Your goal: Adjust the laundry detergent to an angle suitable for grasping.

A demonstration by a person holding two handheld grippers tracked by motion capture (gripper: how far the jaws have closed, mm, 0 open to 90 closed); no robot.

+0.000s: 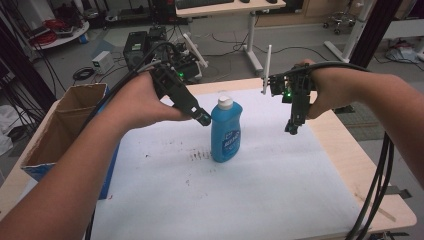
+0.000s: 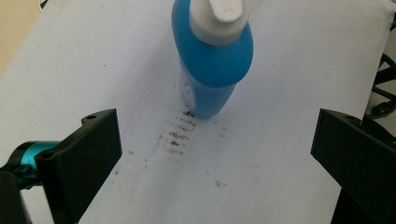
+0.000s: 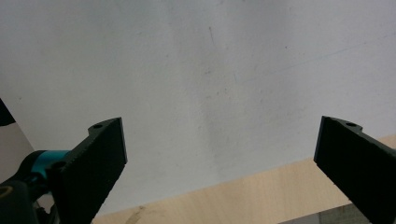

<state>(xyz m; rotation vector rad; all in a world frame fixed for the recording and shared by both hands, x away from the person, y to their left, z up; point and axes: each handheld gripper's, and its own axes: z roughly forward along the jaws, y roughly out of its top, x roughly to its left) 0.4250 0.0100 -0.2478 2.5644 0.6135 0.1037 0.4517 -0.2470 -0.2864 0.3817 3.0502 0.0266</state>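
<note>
1. Now, high view: my left hand-held gripper [image 1: 202, 118] is just beside the blue bottle [image 1: 226, 131] upright mid-desk [image 1: 280, 190]; my right hand-held gripper [image 1: 292, 127] hangs apart.
2. Left gripper view: jaws wide, bottle [image 2: 212, 65] ahead; a careless nudge could topple it.
3. Right gripper view: jaws spread over bare desk [image 3: 210, 70].

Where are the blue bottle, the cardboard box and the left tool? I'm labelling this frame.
blue bottle [image 1: 226, 131]: high view, on its label, mid-body.
cardboard box [image 1: 52, 131]: high view, on its brown inner wall.
left tool [image 1: 204, 119]: high view, at its tip beside the bottle.
</note>
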